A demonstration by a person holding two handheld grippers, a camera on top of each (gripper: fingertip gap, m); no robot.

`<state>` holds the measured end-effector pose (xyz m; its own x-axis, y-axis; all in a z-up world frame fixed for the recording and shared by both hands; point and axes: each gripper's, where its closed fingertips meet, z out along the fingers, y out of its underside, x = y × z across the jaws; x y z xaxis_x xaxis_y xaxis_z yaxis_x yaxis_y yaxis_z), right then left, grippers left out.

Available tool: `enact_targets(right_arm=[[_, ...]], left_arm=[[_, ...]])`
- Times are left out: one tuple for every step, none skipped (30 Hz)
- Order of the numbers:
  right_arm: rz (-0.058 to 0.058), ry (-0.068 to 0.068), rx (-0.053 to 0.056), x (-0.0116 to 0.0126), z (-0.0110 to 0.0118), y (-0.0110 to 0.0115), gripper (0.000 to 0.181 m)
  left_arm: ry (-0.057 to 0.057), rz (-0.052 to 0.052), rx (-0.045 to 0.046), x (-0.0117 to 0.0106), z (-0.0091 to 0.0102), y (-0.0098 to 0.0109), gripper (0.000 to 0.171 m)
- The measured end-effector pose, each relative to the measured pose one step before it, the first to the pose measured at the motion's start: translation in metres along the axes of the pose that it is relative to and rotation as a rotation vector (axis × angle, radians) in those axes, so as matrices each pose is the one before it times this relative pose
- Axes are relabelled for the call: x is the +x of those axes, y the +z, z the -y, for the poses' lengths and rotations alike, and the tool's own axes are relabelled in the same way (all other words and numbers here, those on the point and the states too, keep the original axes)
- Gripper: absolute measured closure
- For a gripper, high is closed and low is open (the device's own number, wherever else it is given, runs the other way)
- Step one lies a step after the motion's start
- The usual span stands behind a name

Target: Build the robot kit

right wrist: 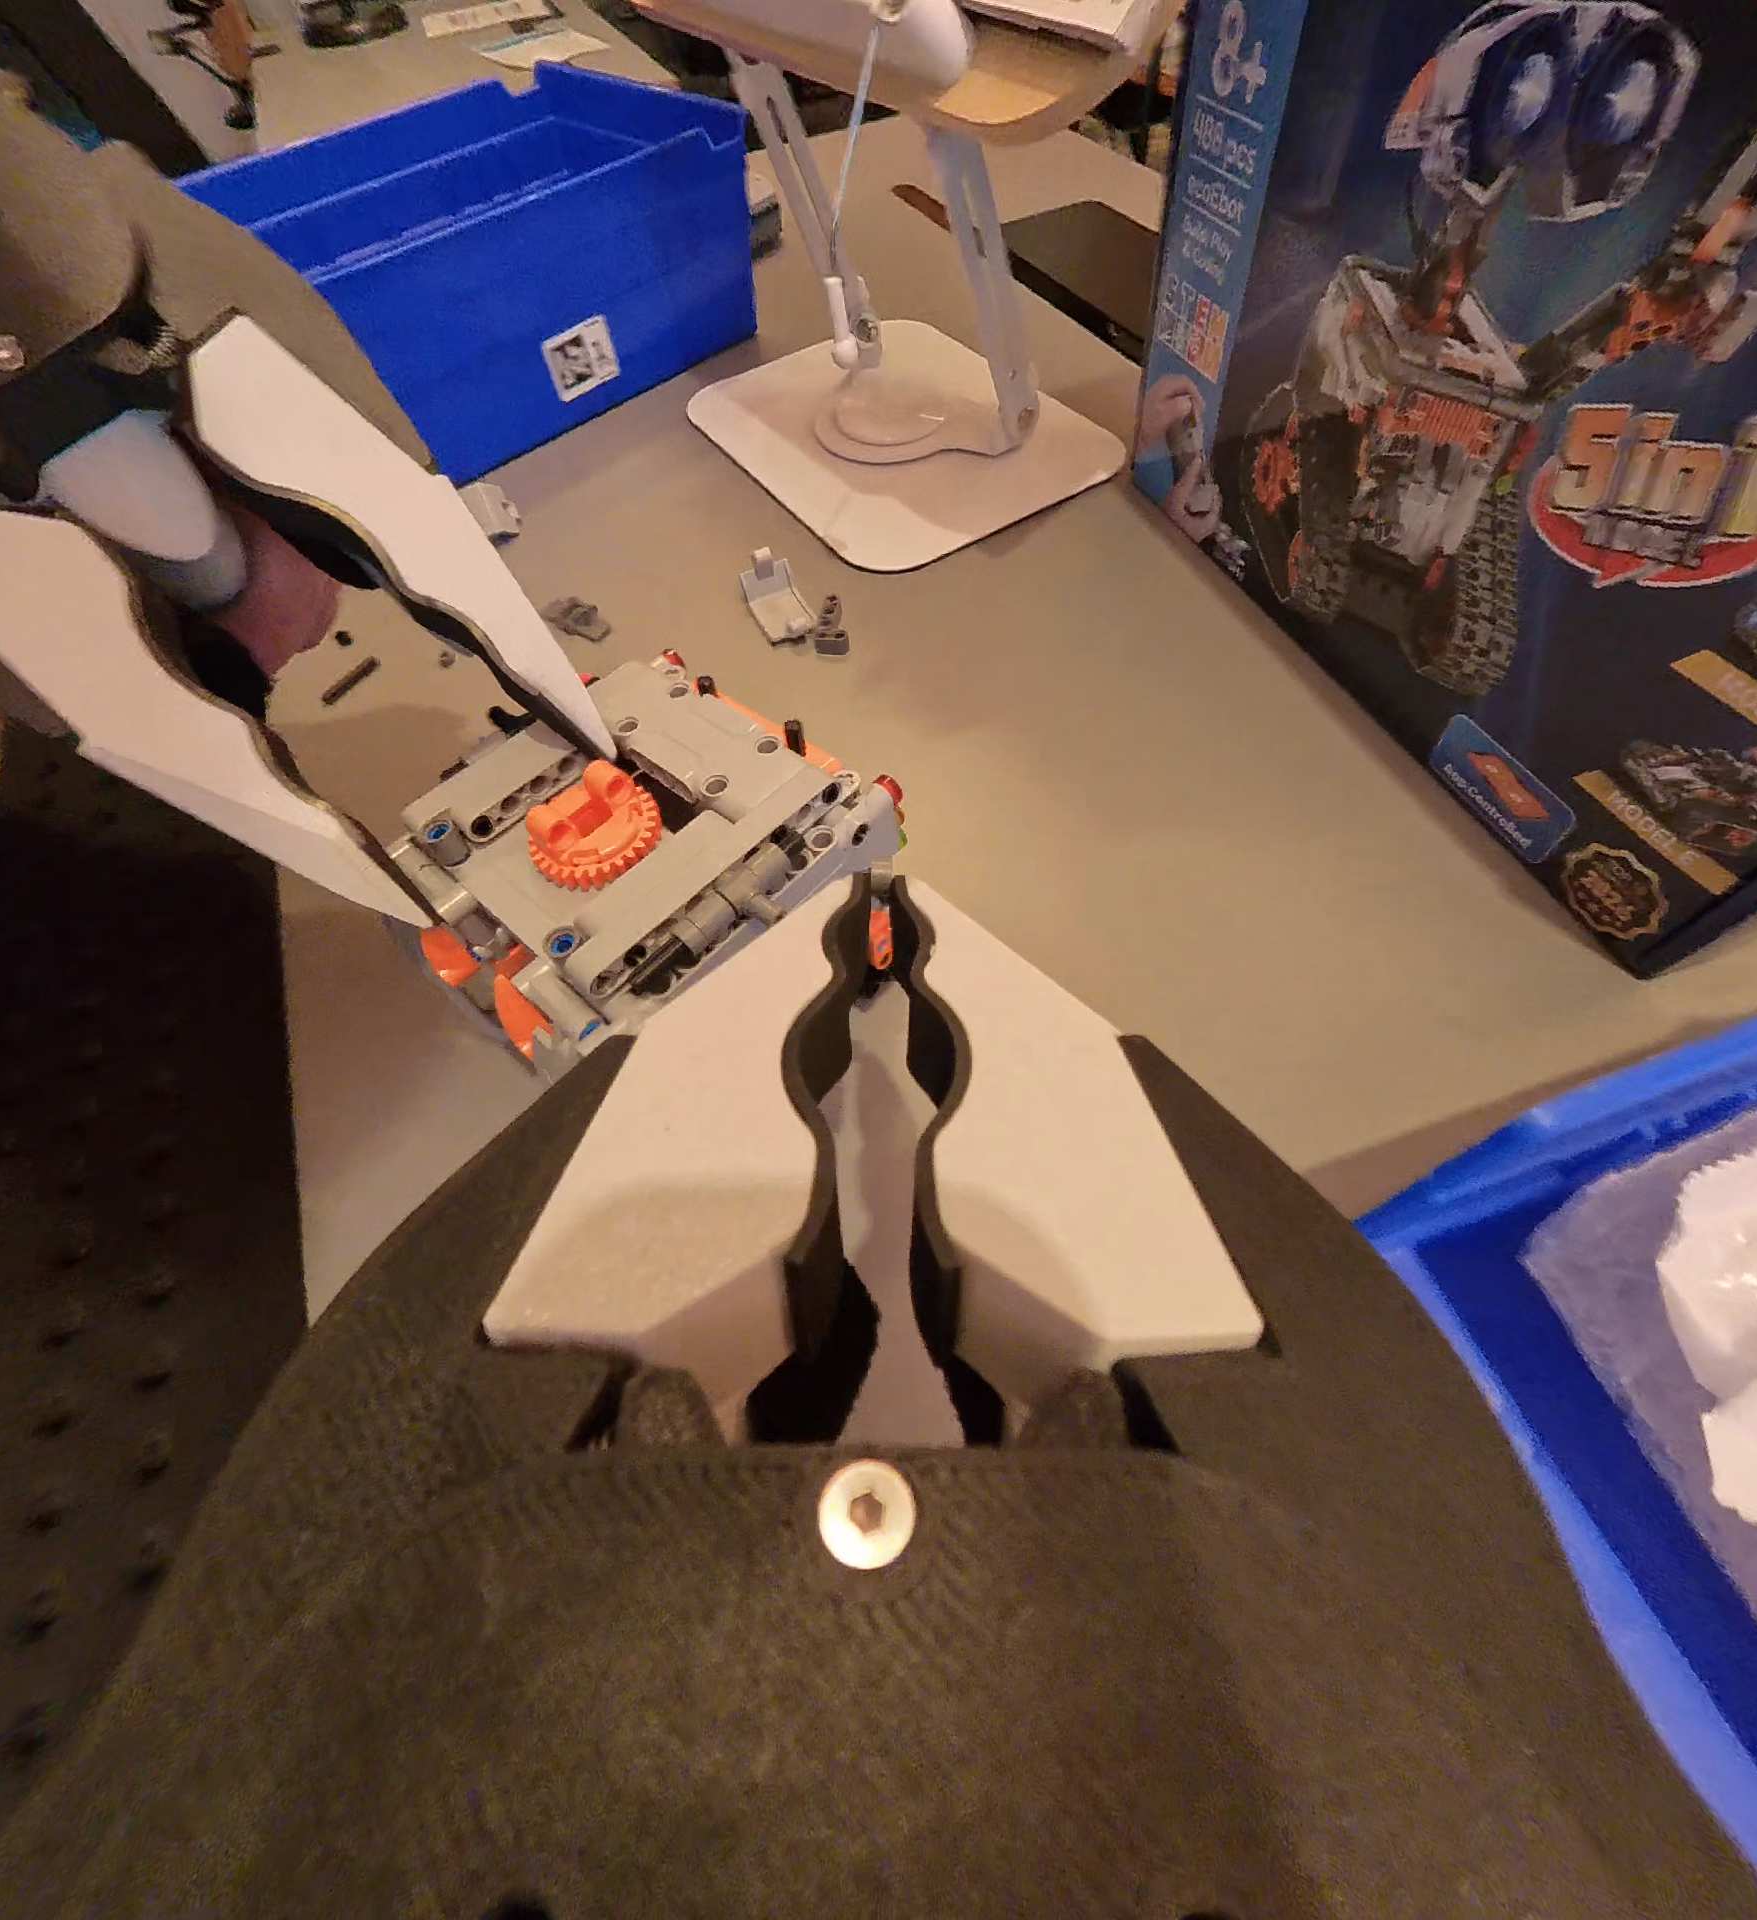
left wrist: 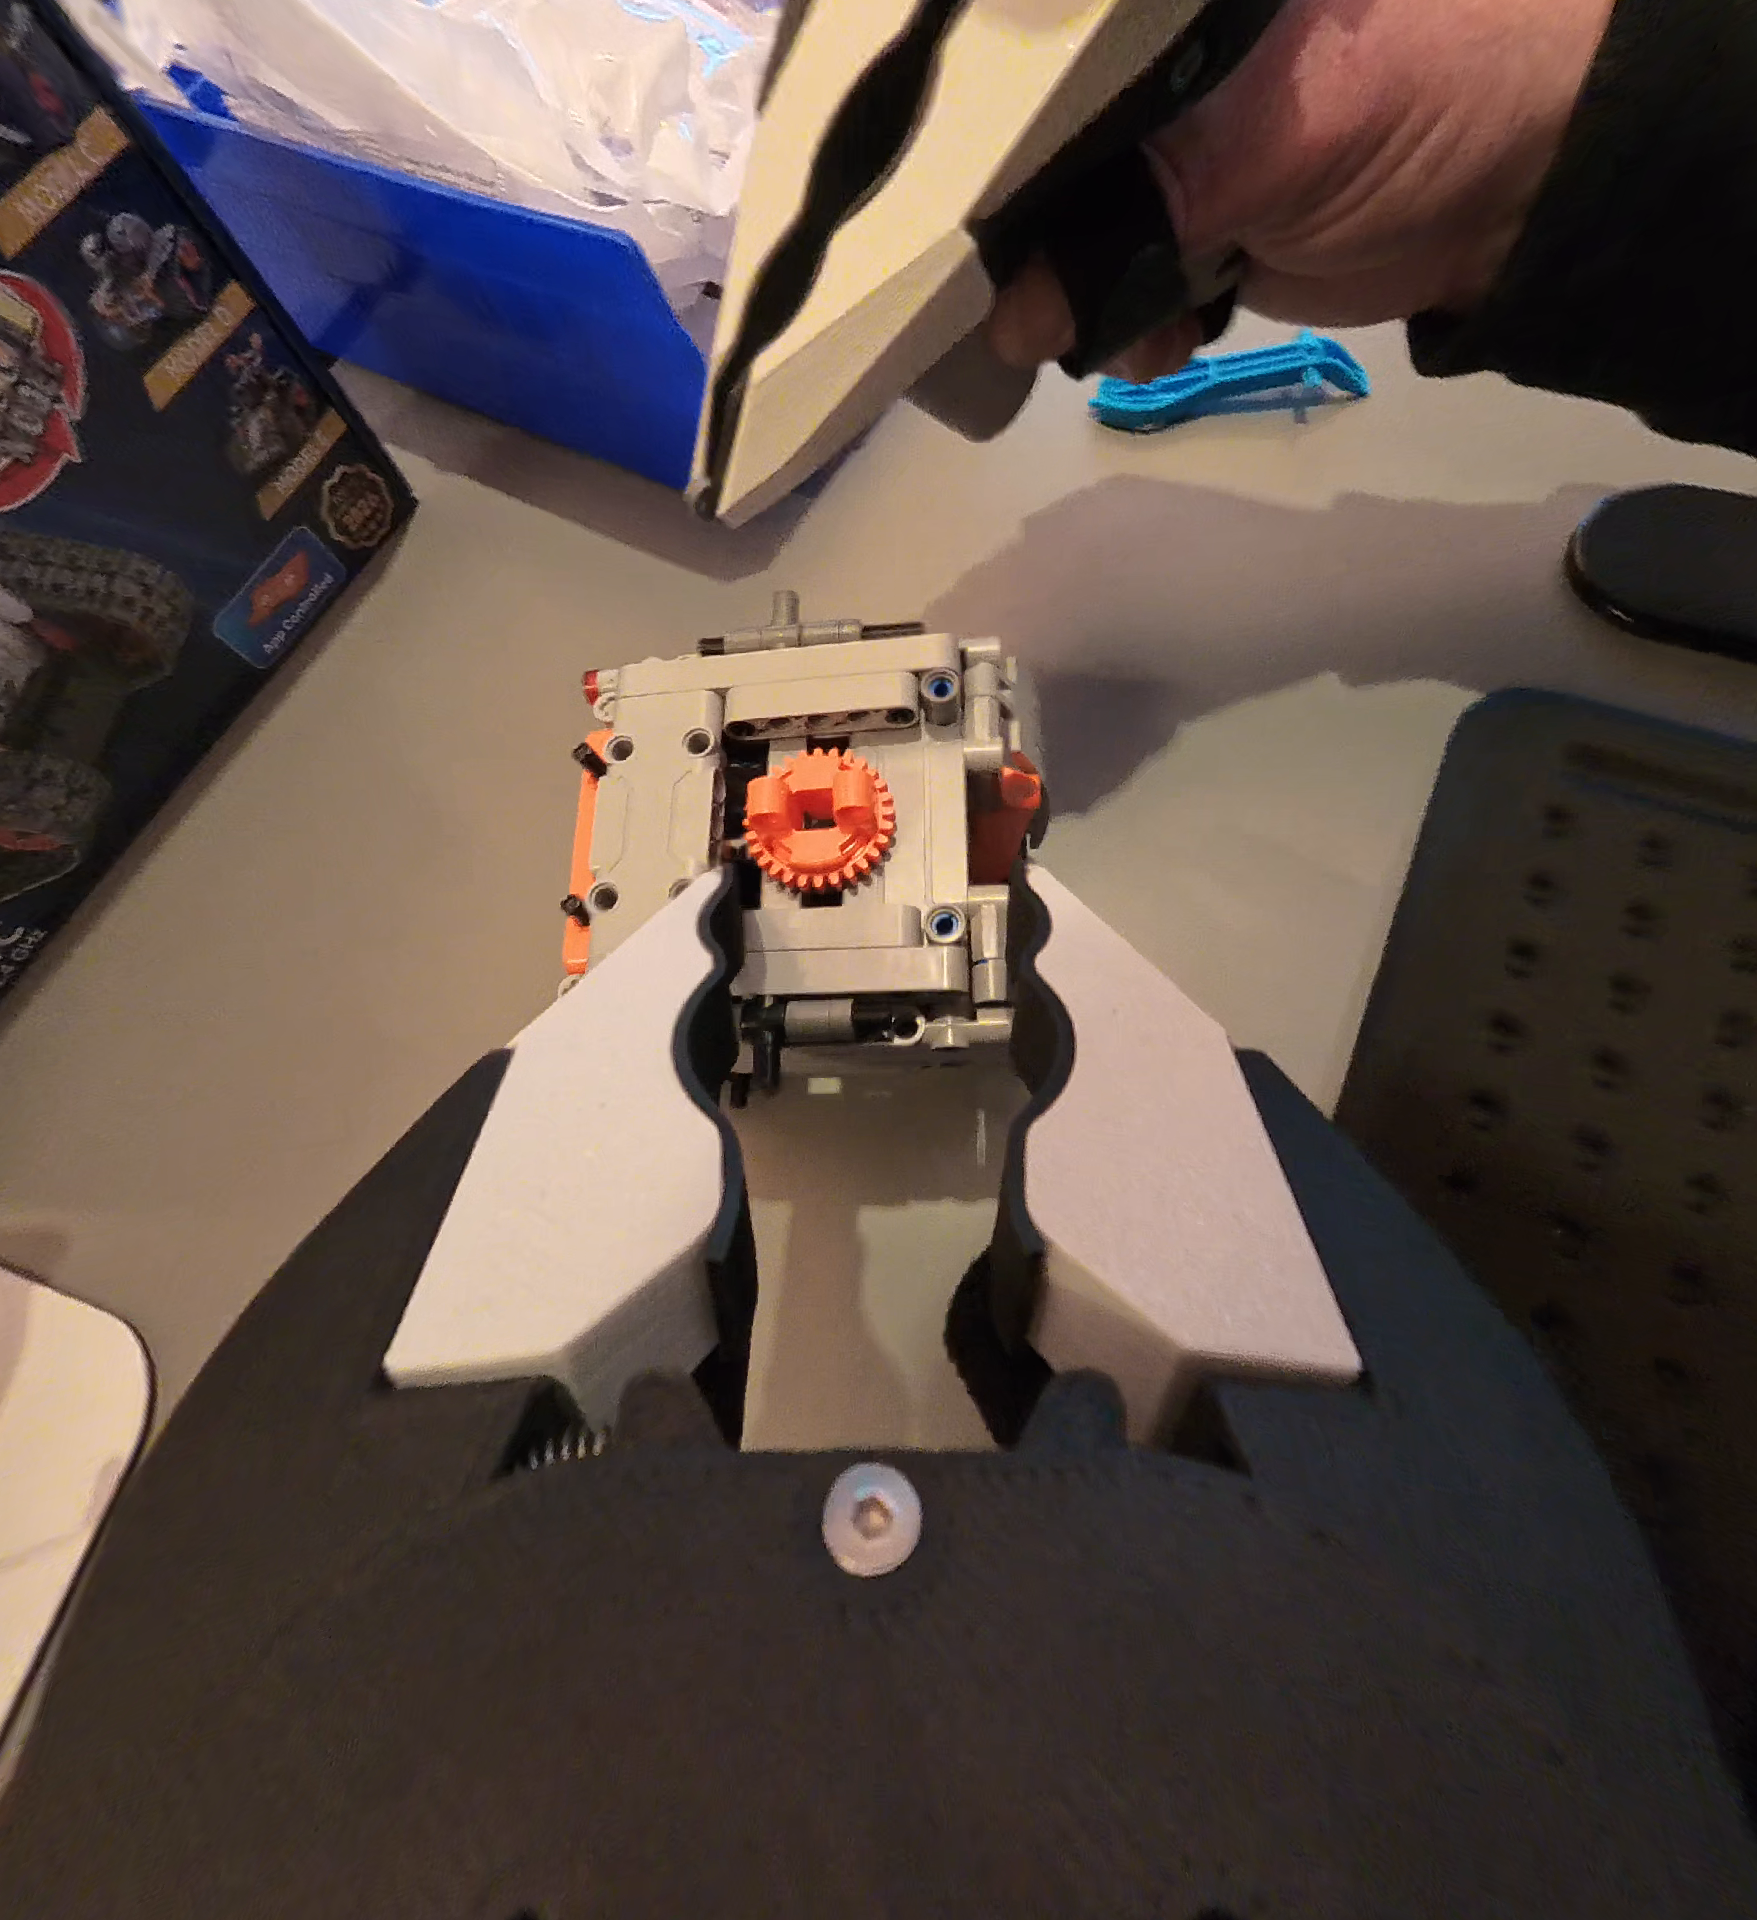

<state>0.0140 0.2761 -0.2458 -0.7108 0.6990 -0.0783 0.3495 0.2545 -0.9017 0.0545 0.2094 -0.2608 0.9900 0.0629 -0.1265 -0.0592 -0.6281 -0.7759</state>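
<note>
A: Where is the brick assembly (left wrist: 812, 831) sitting?

B: On the grey table (left wrist: 334, 935), between the printed toy box (left wrist: 74, 520) and the black perforated mat (left wrist: 1601, 987). It is a blocky grey build with orange trim, and an orange gear (left wrist: 820, 819) lies flat on its top face, its axle hole pointing straight up.

A: Does it have a long axis?

B: Barely. It looks near square from above; in the left wrist view its sides run roughly in line with the fingers.

A: And the left gripper (left wrist: 869, 883)?

B: Its fingers are spread wide, one tip at each side of the assembly's near end. In the right wrist view one tip rests on the top face near the gear and the other at a corner. I cannot tell whether they actually clamp it.

A: The right gripper (right wrist: 879, 883)?

B: Fingers narrow, a slim gap left between the tips. They sit at the assembly's corner, by a small orange-and-grey part; whether they pinch it, I cannot tell.

A: Anything else nearby?

B: A blue bin (right wrist: 521, 260), a white lamp base (right wrist: 905, 457), loose grey pieces (right wrist: 791, 613), and a light-blue plastic tool (left wrist: 1227, 379).
</note>
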Motion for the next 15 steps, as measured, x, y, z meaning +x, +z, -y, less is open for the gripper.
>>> enact_targets(right_arm=[[0.0185,-0.0026,-0.0027,-0.00182,-0.00038,0.00204,0.181],[0.0174,-0.0022,-0.0061,-0.00133,-0.00082,0.00225,0.181],[0.0259,-0.0014,-0.0043,-0.00226,-0.00054,0.00231,0.181],[0.0204,-0.0028,-0.0018,-0.00157,-0.00002,0.00217,0.181],[0.0132,-0.0048,-0.0013,-0.00051,0.00032,0.00185,0.181],[0.0269,-0.0041,0.0006,-0.00286,0.00112,0.00178,0.181],[0.0295,-0.0041,0.0025,-0.00375,0.00178,0.00194,0.181],[0.015,-0.0062,-0.004,-0.00192,0.00107,0.00206,0.181],[0.0111,-0.0067,-0.0138,-0.00102,-0.00033,0.00261,0.181],[0.0152,-0.0083,-0.0173,-0.00191,-0.00074,0.00275,0.181],[0.0066,-0.0124,-0.0108,-0.00112,0.00067,0.00249,0.181],[0.0087,-0.009,-0.0073,-0.00149,0.00146,0.00231,0.181],[0.0139,-0.0092,-0.0151,-0.00235,0.00038,0.00238,0.181],[0.005,-0.0179,-0.0201,-0.00151,-0.00041,0.00174,0.181],[0.0084,-0.0163,-0.0143,-0.00196,0.00033,0.00082,0.181]], left_arm=[[0.019,-0.0379,-0.00518,0.00211,-0.00156,-0.00106,0.127],[0.0118,-0.0221,0.00029,-0.00078,-0.00158,-0.00157,0.127],[0.0148,-0.0257,-0.00164,-0.00066,-0.00162,-0.00188,0.128],[0.0227,-0.0259,-0.00726,-0.00077,-0.00207,-0.00227,0.128],[0.0213,-0.0151,-0.00881,-0.00183,-0.0022,-0.00199,0.129],[0.0239,-0.0226,-0.00691,-0.0006,-0.0021,-0.00205,0.129],[0.0301,-0.0385,-0.00968,0.00086,-0.00265,-0.00326,0.129],[0.0258,-0.031,-0.0124,-0.00064,-0.00338,-0.0032,0.129],[0.0146,-0.0314,-0.01138,-0.00076,-0.00344,-0.00344,0.129],[0.0165,-0.0355,-0.01364,0.00018,-0.00352,-0.00431,0.13],[0.0004,0.0088,-0.01146,-0.0053,-0.00235,-0.00404,0.136],[-0.0158,0.0123,0.01095,-0.00488,0.00148,-0.00335,0.134],[-0.0151,-0.021,0.02162,0.00198,0.0043,-0.0026,0.127],[-0.0071,0.0193,0.01117,-0.0014,0.00453,-0.001,0.124],[0.0006,0.0285,0.00911,-0.00048,0.00499,0.00092,0.123]])
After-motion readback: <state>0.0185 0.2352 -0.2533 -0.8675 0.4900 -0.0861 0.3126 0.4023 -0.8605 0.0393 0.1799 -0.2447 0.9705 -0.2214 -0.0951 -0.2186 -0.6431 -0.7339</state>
